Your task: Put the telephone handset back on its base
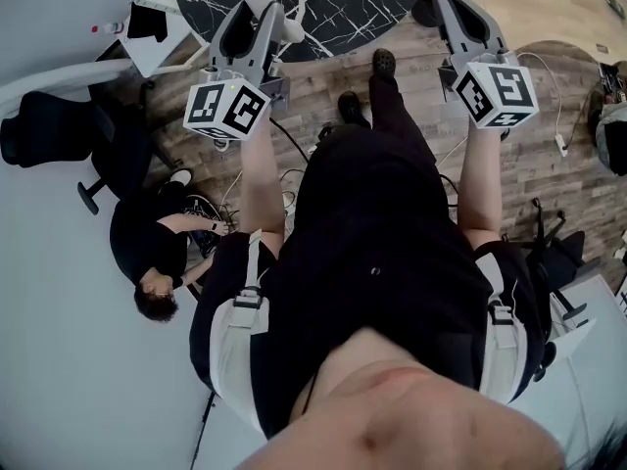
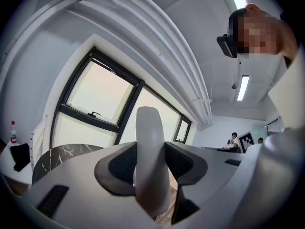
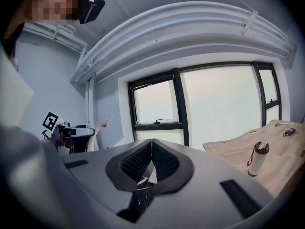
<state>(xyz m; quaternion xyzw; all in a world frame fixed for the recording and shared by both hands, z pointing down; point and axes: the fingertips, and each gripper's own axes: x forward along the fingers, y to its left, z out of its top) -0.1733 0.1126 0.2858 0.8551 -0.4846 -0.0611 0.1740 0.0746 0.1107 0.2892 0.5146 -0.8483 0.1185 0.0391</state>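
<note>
One white handset (image 2: pixel 150 128) in left tool (image 2: pixel 151 148); right tool (image 3: pixel 151 146) empty.

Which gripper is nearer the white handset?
Left. The left gripper is clamped on the white handset, which sits between its jaws. The right gripper is shut on nothing, held apart on the person's right side.

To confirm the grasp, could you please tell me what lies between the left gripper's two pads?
The white telephone handset stands between the pads of the left gripper, which press it from both sides. The left gripper view shows this.
</note>
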